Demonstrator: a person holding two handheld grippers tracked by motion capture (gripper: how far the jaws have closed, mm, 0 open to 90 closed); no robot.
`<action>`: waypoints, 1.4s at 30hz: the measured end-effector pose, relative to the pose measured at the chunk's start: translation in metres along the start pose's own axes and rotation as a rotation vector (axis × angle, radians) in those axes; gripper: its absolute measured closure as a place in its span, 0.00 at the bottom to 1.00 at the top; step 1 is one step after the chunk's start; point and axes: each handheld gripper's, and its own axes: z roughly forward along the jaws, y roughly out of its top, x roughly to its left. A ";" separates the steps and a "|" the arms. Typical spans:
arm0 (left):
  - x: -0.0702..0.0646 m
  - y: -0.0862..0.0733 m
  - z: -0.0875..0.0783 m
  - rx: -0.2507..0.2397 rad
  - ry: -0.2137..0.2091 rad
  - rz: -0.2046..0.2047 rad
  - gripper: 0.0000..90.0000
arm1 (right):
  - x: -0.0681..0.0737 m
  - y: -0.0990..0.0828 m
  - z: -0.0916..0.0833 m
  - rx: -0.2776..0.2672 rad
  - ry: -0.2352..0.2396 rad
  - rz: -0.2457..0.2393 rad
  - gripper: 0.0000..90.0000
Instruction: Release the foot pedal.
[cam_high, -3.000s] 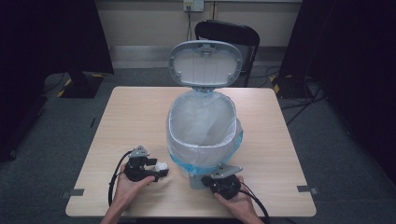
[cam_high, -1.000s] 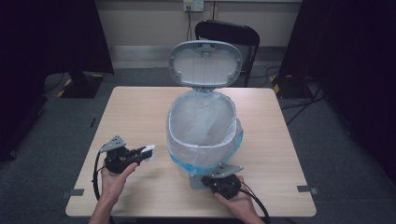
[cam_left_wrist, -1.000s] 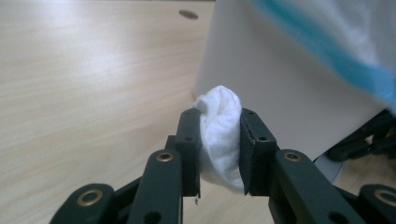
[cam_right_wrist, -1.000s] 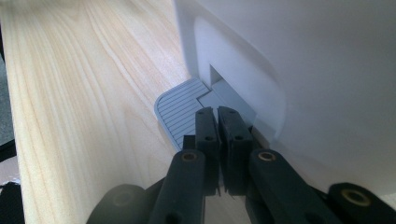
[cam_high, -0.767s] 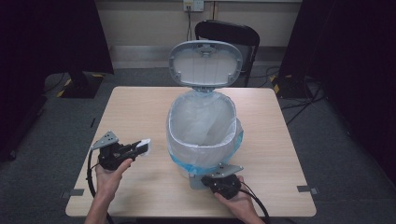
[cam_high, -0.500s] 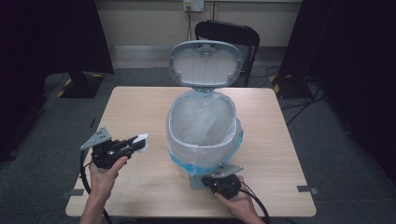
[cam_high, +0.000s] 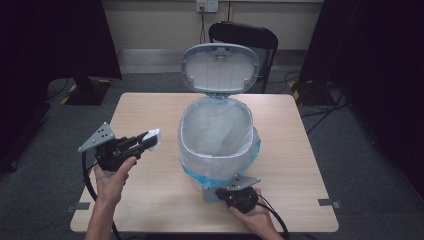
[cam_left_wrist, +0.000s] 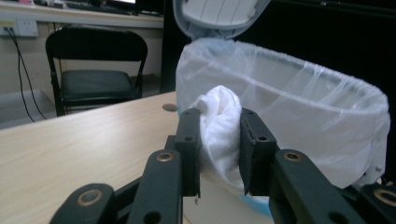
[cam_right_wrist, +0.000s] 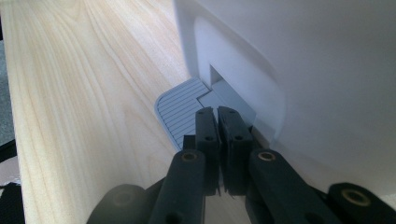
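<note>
We see a pedal bin (cam_high: 220, 145) standing near the middle of the worktop (cam_high: 150, 195), with its grey lid (cam_high: 220, 68) raised upright at the 12 o'clock side and a thin white liner bag (cam_high: 215, 130) stretched over the rim. The left claw (cam_high: 145, 142) is at about 9 o'clock from the bin, lifted above the worktop, and it is closed on a crumpled white tissue (cam_high: 152, 140). In the left gripper view the tissue (cam_left_wrist: 219, 130) sits pressed between the two black jaws, and behind it we see the liner bag (cam_left_wrist: 299, 116) and the edge of the lid (cam_left_wrist: 219, 16). The tissue is near the bin rim but outside it, apart from the bag

The right claw (cam_high: 227, 192) is low at 6 o'clock from the bin, at its foot. In the right gripper view its jaws are closed together with nothing between them, and the tips (cam_right_wrist: 218, 116) rest on the grey ribbed pedal (cam_right_wrist: 180, 109) at the base of the bin body (cam_right_wrist: 303, 70). A black chair (cam_high: 245, 37) stands beyond the worktop at 12 o'clock
</note>
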 end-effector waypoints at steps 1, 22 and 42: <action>-0.001 0.003 0.000 -0.004 -0.002 0.004 0.80 | 0.000 0.000 0.000 0.000 -0.001 0.000 0.97; -0.024 0.046 0.018 -0.090 -0.074 0.049 0.81 | 0.000 0.000 0.000 -0.002 -0.004 0.001 0.97; -0.047 0.081 0.054 -0.107 -0.161 0.086 0.81 | 0.000 -0.001 0.000 -0.003 -0.004 0.003 0.97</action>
